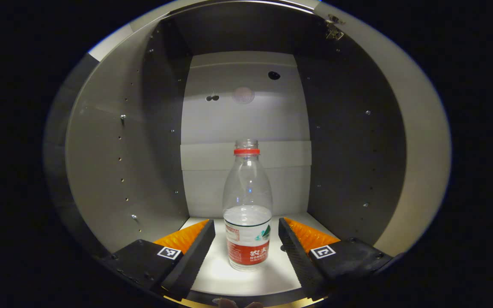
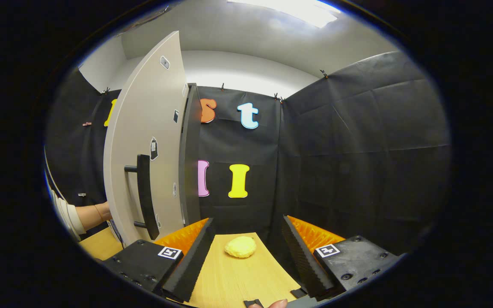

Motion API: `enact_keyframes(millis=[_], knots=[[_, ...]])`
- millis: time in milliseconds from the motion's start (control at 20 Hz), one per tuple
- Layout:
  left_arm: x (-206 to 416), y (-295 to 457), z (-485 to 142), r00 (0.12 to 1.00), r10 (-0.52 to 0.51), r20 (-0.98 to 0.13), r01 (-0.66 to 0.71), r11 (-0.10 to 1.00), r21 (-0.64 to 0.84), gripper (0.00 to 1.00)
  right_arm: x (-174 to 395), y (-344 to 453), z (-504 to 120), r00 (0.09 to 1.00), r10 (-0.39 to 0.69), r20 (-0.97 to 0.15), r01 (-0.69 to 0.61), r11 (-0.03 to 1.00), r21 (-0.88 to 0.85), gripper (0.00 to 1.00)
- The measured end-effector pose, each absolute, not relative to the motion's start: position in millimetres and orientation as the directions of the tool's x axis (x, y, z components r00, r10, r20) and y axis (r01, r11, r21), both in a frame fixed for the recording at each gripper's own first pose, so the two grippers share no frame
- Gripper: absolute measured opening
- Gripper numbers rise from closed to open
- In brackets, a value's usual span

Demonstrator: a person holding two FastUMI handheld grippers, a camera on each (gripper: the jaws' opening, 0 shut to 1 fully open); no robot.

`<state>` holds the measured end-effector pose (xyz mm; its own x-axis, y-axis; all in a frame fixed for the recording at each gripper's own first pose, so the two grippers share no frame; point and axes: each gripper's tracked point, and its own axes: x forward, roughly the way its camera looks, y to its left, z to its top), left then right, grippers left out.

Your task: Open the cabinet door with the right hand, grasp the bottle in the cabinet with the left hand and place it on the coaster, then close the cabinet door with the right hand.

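Left gripper view: the left claw (image 1: 246, 239) reaches into the open cabinet (image 1: 101, 171), its two fingers spread wide on either side of the bottle (image 1: 247, 214). The bottle stands upright on the cabinet's pale floor (image 1: 238, 278), between the fingers, with a clear gap on each side, so neither finger touches it. It is a clear plastic bottle without a cap, bearing a red neck ring and a red and white label, and is filled with liquid only to its lower part. The back panel (image 1: 246, 119) of the cabinet is lit, the side walls are darker and dotted with rows of small holes, and a hinge (image 1: 334, 32) sits at the upper right edge of the opening. Right gripper view: the right claw (image 2: 246, 244) is likewise wide open and holds nothing, hanging above a wooden desk (image 2: 238, 282). The cabinet door (image 2: 148, 141) stands swung open to the left, its dark bar handle (image 2: 144, 194) facing the camera and well apart from the fingers. A yellow, rounded object (image 2: 240, 247) lies on the desk ahead, between the fingers. At the far left, a forearm with a pale sleeve (image 2: 69, 216) extends behind the door.
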<state>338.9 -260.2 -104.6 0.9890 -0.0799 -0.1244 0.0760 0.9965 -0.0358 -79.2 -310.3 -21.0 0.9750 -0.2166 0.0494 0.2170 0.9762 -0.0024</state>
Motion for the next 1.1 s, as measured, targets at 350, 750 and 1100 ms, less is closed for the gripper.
enact_keyframes(millis=[350, 750, 1100], knots=[[370.9, -259.1, -119.6, 0.99, -0.044, -0.137, 0.044, 0.999, -0.004, 0.84, -77.6, -328.2, -28.8, 0.967, -0.252, 0.023, 0.252, 0.968, 0.002, 0.98], [311.1, -255.7, -70.8, 0.991, -0.111, -0.073, 0.11, 0.994, -0.015, 0.74, -74.4, -319.8, -22.5, 0.971, -0.233, 0.046, 0.232, 0.973, 0.014, 0.98], [224.4, -205.8, -48.3, 0.993, -0.115, -0.036, 0.114, 0.993, -0.028, 0.73, -75.9, -311.5, -28.6, 0.97, -0.241, 0.019, 0.24, 0.97, 0.031, 0.98]])
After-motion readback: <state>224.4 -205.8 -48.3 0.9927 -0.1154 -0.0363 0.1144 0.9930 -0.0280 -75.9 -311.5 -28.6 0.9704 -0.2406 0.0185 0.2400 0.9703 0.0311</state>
